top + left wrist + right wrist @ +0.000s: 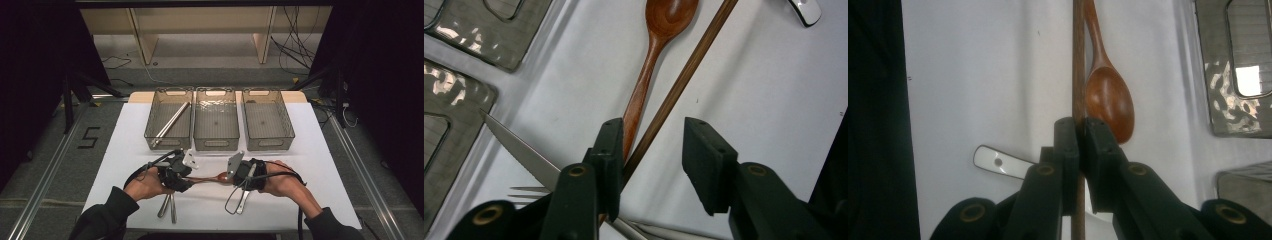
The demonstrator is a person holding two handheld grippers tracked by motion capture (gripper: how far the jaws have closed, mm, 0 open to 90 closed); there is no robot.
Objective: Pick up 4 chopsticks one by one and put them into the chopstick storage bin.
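1. Looks down on a table [320,165] with a white top, a strip of wood at its far edge.
2. Stands on a grey floor [50,165] with a black number 5 [89,137] on the left side.
3. Has a pale wooden shelf [200,20] behind the table, and loose cables [295,45] on the floor by it.
4. Counts three see-through bins in a row along the far edge: left bin [150,127], middle bin [216,143], right bin [270,143].
5. Shows a shiny metal stick [171,122] lying slanted in the left bin; cannot tell if it is one or two.
6. Counts one wooden spoon [649,65] and one brown stick [684,80], side by side near the front edge, in the middle.
7. Counts one knife [519,150] and one fork [526,192] near the front left corner, and one white spoon [995,162] near the front edge on the right.
8. Counts two hands and two grippers, both low over the table.
9. Pinches the brown stick tight with the right gripper [1079,125], right next to the bowl of the wooden spoon.
10. Keeps the left gripper [651,135] spread, jaws on both sides of the brown stick, no squeeze on it, with the wooden spoon's handle just outside one jaw.
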